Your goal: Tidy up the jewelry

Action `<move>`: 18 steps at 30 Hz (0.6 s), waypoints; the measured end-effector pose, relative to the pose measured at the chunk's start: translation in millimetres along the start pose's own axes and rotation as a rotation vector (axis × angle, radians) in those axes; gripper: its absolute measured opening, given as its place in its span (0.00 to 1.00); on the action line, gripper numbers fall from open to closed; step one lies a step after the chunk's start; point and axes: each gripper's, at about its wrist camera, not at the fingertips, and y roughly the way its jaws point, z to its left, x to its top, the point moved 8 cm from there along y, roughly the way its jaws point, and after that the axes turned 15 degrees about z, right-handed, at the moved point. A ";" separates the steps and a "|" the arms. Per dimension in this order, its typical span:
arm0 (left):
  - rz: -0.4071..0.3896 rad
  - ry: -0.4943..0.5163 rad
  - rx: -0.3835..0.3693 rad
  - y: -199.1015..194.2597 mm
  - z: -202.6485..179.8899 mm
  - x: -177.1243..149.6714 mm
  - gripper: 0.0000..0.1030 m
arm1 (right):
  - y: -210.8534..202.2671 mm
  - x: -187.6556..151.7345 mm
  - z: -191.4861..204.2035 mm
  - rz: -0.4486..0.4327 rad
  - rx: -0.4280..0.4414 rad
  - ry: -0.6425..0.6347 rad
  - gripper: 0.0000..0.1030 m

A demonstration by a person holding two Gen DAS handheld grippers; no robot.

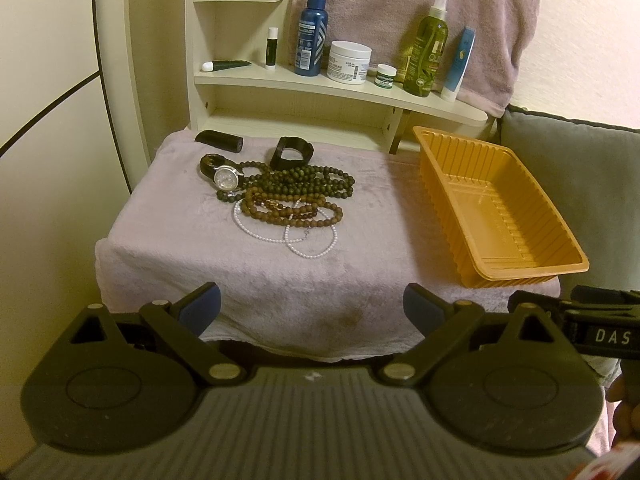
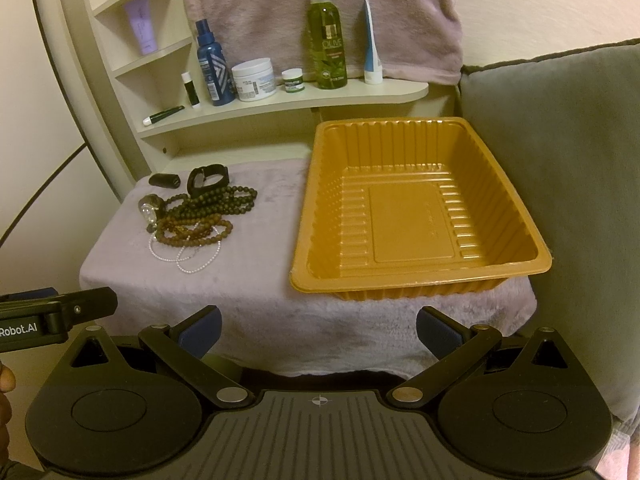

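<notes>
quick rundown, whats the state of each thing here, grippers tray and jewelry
left gripper: open, holding nothing
right gripper: open, holding nothing
orange tray: empty, upright on the towel
wristwatch: lying on the towel, at the pile's edge
dark bead necklace: tangled in the pile
brown bead necklace: tangled in the pile
pearl necklace: partly under the brown beads

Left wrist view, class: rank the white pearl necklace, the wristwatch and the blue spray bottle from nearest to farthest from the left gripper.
1. White pearl necklace: front of the jewelry pile, closest to the left gripper.
2. Wristwatch: back left of the pile.
3. Blue spray bottle: upright on the shelf behind.
</notes>
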 end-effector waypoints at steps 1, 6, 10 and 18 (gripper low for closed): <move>-0.001 0.001 0.001 0.0 -0.5 0.0 0.94 | -0.1 -0.1 -0.4 0.000 0.000 0.000 1.00; 0.001 0.000 -0.001 -0.1 -0.7 0.1 0.94 | -0.1 -0.3 -0.1 0.000 0.000 0.000 1.00; 0.000 0.001 0.000 0.3 -2.8 -0.3 0.94 | -0.2 -0.3 -0.5 -0.001 0.000 0.000 1.00; 0.001 0.000 0.000 0.2 -3.5 0.2 0.94 | -0.5 -0.2 -0.6 -0.001 0.001 0.000 1.00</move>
